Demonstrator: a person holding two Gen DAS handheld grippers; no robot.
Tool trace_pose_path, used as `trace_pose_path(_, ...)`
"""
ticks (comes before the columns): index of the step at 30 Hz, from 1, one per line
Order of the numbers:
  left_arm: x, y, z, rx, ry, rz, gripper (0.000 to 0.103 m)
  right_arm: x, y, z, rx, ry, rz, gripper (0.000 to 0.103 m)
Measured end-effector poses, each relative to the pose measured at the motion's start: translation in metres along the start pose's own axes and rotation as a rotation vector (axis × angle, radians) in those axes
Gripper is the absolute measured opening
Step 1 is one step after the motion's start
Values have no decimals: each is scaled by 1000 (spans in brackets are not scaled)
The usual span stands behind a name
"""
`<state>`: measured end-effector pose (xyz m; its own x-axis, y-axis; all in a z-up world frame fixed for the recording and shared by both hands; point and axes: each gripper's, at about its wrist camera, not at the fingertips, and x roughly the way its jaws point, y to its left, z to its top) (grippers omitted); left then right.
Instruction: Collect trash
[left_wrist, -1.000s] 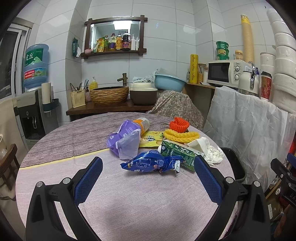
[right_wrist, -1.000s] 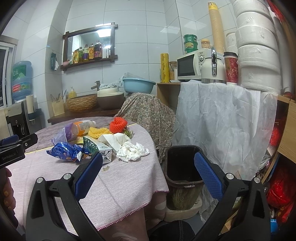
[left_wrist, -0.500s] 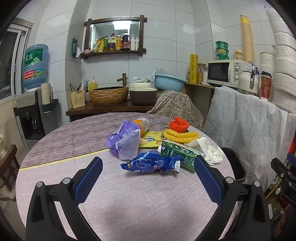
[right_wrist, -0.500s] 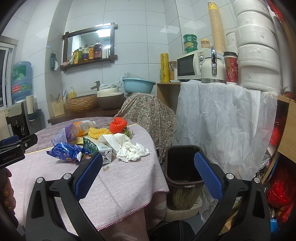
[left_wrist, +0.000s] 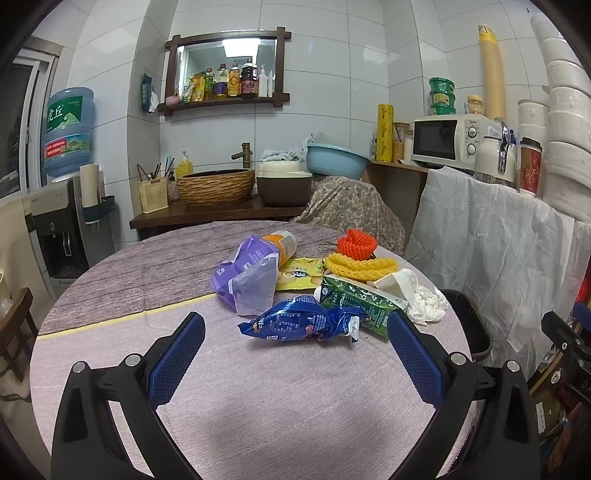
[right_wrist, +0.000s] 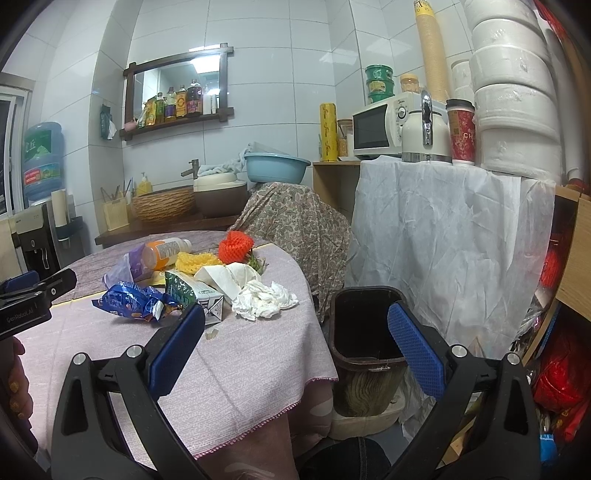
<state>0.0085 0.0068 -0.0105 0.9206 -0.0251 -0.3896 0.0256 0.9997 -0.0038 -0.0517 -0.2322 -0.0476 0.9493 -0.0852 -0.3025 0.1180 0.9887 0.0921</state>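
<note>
A round table (left_wrist: 110, 295) holds a pile of trash. The left gripper (left_wrist: 295, 354) hangs above the near part of the table. Its jaws are wide apart and hold nothing. The trash lies just past its tips.

Going left to right in the left view: a purple bag (left_wrist: 247, 277) lies at the left of the pile. Behind it is an orange bottle (left_wrist: 284, 243) on its side. In front of the purple bag is a blue wrapper (left_wrist: 299, 325), the closest piece to the left gripper. Next to it is a yellow packet (left_wrist: 299, 273), partly under other things. Then comes a green carton (left_wrist: 354, 302) lying flat, touching the blue wrapper. Behind the carton are yellow foam net (left_wrist: 358, 266) and an orange foam net (left_wrist: 356, 243). At the right end is a white tissue (left_wrist: 424, 302), near the table edge.

A dark bin (right_wrist: 362, 325) stands on the floor just beside the table, on its right. It looks empty as far as the right view shows.

The right gripper (right_wrist: 295, 354) hangs over the table's edge, between the table and the bin. Its jaws are wide apart too, with nothing in them. Its left finger (right_wrist: 177, 350) is over the cloth, and the other finger is in front of the bin.
</note>
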Motion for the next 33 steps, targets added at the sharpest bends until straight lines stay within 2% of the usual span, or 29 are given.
trace_pose_path(21, 6, -2, -1, 14, 20, -6, 98, 7, -2, -4, -11, 21, 1, 98)
trace_pose_path(28, 22, 1, -6, 22, 76, -41, 98, 32, -8, -9, -32, 110, 47, 98)
trace_pose_path(30, 31, 6, -8, 15, 112, -59, 98, 43, -6, -13, -44, 147, 60, 98)
trace_pose_path(33, 50, 20, -10, -7, 193, -94, 98, 64, -4, -19, -26, 225, 135, 98)
